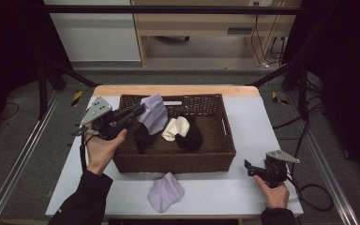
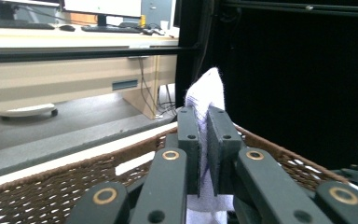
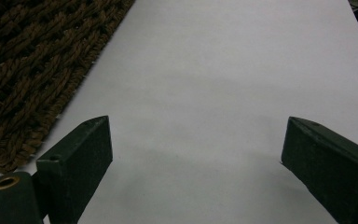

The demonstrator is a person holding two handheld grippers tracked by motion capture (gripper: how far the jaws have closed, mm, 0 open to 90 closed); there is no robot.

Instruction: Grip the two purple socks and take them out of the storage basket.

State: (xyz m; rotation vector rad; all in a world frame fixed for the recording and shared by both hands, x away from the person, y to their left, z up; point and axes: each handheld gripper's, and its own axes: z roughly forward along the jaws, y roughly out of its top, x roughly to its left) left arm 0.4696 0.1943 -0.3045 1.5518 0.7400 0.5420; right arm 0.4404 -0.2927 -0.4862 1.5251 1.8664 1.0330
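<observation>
Left gripper (image 1: 138, 110) is clamped on a lavender sock (image 1: 153, 112), held up above the wicker basket (image 1: 176, 161)'s left half. One lavender sock (image 1: 165, 192) is already out, lying just before the basket; black and cream socks are left inside. Right gripper (image 1: 251, 167) rests right of the basket, jaws apart, nothing held.

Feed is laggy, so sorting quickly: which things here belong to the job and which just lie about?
In the job:
left gripper, shut on a lilac sock
brown wicker basket
lilac sock on the table

Lying about:
black sock
cream sock
right gripper, open
</observation>
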